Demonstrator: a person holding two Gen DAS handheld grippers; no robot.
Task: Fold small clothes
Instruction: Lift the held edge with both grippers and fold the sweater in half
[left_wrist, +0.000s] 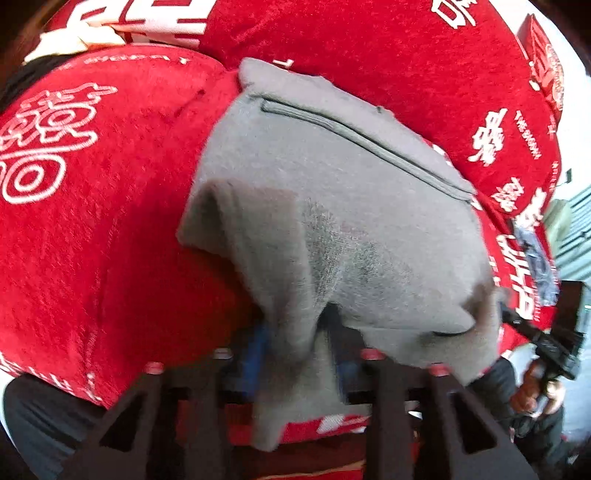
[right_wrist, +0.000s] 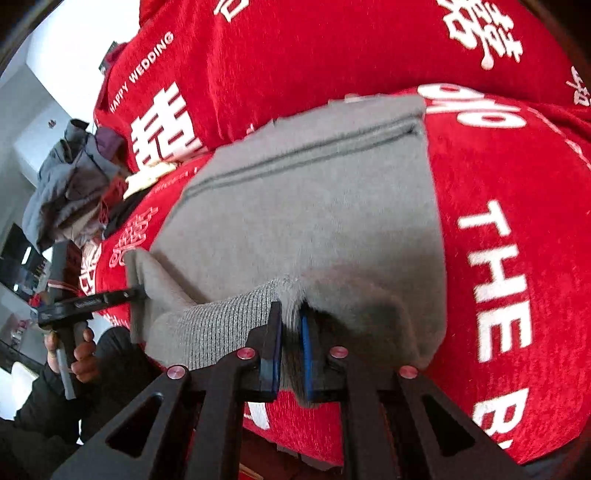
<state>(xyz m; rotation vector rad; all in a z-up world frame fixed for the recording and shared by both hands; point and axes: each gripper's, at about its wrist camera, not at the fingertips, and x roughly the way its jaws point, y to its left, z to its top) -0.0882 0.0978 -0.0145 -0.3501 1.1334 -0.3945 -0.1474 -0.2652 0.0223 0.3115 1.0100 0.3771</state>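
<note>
- Folding is under way but looks far from finished: the grey garment (right_wrist: 295, 221) lies spread over the red wedding-print cover (right_wrist: 517, 184), its far part flat with a zip or piped seam running across it, while its near edge is lifted off the cover.
- Left hand-held gripper (left_wrist: 295, 343): cloth drapes down between the blue pads and hides their tips, so the grip appears closed on the near edge, though the contact itself is covered. The right wrist view shows this tool biting a raised corner of the garment.
- Right hand-held gripper (right_wrist: 290, 332): jaws narrow, pinching the ribbed hem of the garment between the blue pads (right_wrist: 271, 354).
- Done so far, by my reading: both near corners are gathered and raised, with one flap already curling over.
- Left to do: carry the edge across to make a first fold, lay it flat, then any further folds.
- A heap of other clothes (right_wrist: 70, 177) sits beyond, possibly waiting.
</note>
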